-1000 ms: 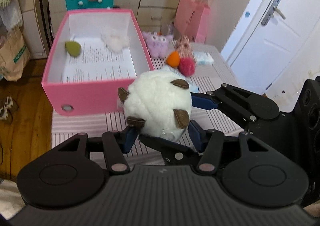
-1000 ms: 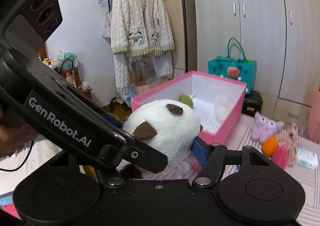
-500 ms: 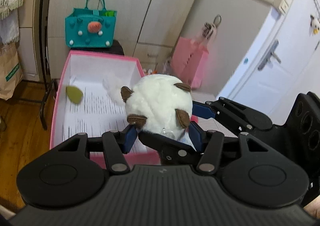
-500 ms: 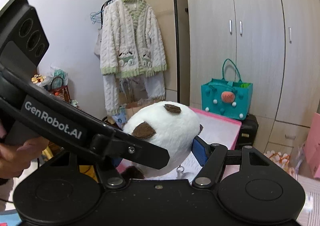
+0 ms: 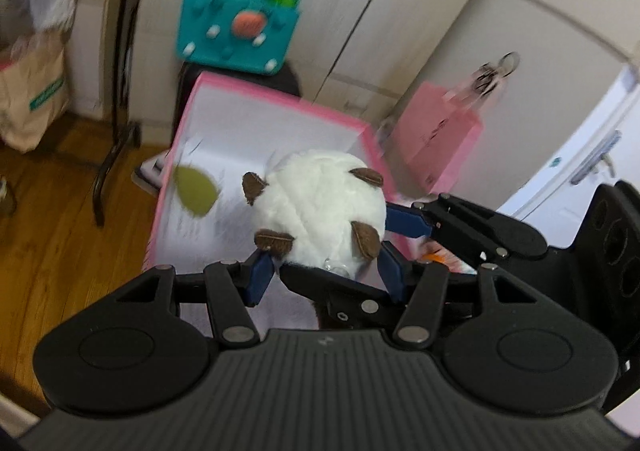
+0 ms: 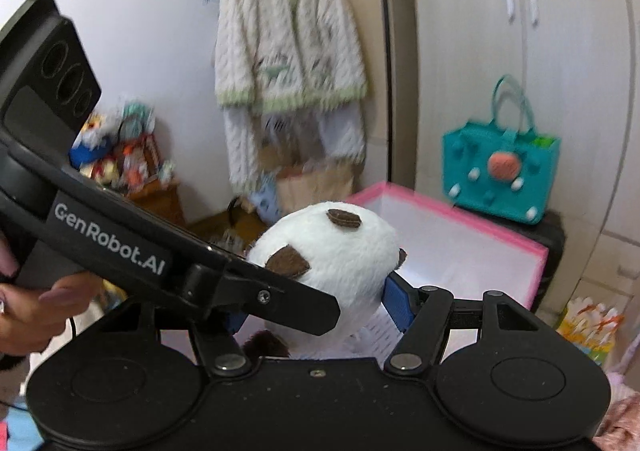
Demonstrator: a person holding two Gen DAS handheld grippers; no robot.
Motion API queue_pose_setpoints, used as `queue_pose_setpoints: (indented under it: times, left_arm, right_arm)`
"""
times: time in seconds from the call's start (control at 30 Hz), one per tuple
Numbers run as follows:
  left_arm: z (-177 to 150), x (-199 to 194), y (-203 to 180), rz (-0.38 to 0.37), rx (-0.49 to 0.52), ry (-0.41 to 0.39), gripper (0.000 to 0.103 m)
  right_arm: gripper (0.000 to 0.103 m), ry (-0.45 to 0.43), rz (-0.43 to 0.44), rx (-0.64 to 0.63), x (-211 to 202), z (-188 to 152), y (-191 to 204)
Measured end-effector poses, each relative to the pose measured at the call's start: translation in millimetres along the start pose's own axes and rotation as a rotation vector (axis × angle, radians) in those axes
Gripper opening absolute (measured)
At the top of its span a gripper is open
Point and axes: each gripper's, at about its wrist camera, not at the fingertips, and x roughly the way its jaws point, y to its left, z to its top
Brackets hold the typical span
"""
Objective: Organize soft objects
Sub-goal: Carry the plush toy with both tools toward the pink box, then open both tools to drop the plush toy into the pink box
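Left wrist: both grippers (image 5: 324, 271) (image 6: 320, 305) clamping plush (image 5: 320, 207), carrying over box (image 5: 276, 103); next lowering inside, releasing

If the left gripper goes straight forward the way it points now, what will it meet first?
Probably the pink box: the left gripper, shut on the white plush, points at its open inside. Depth is unclear, so it may hit the far wall or the paper-lined floor.

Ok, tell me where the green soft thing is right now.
In the left wrist view, the green soft thing lies inside the pink box, by its left wall, left of the white plush toy.
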Motion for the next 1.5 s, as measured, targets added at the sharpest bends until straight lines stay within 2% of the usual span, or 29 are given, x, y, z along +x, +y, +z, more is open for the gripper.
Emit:
queue_pose_setpoints:
  times: [0.2, 0.37, 0.5, 0.67, 0.73, 0.83, 0.97, 1.23, 1.5]
  left_arm:
    - [1.1, 9.8, 17.3, 0.069, -0.035, 0.033, 0.055]
    - [3.1, 14.4, 22.1, 0.094, -0.019, 0.049, 0.055]
    - [2.6, 14.7, 24.4, 0.107, -0.017, 0.042, 0.055]
    - [0.2, 13.0, 26.4, 0.143, -0.051, -0.004, 0.056]
    - [-1.6, 8.0, 24.7, 0.167, -0.039, -0.037, 0.056]
    - [-2.8, -3.0, 20.1, 0.207, 0.001, -0.106, 0.057]
    - [-4.4, -15.1, 15.5, 0.213, 0.033, -0.14, 0.057]
    - [-14.0, -33.3, 0.1, 0.197, 0.106, -0.123, 0.057]
    - [-23.9, -73.4, -39.9, 0.155, 0.2, -0.151, 0.059]
  right_arm:
    - [0.072, 0.109, 0.062, -0.034, 31.4, 4.9, -3.2]
    - [0.072, 0.149, 0.107, -0.05, 41.3, 5.6, -6.6]
    - [0.073, 0.181, 0.105, -0.072, 45.9, 7.0, -4.3]
    - [0.073, 0.216, 0.094, -0.066, 53.3, 13.5, -5.6]
    - [0.065, 0.234, 0.079, -0.071, 54.9, 12.2, -5.9]
    - [0.062, 0.22, 0.068, -0.077, 52.0, 10.3, -8.0]
    - [0.062, 0.198, 0.09, -0.04, 40.7, 10.3, -15.4]
    - [0.062, 0.169, 0.092, 0.017, 6.5, 5.3, -25.0]
    - [0.063, 0.13, 0.071, 0.048, -54.3, 8.9, -20.4]
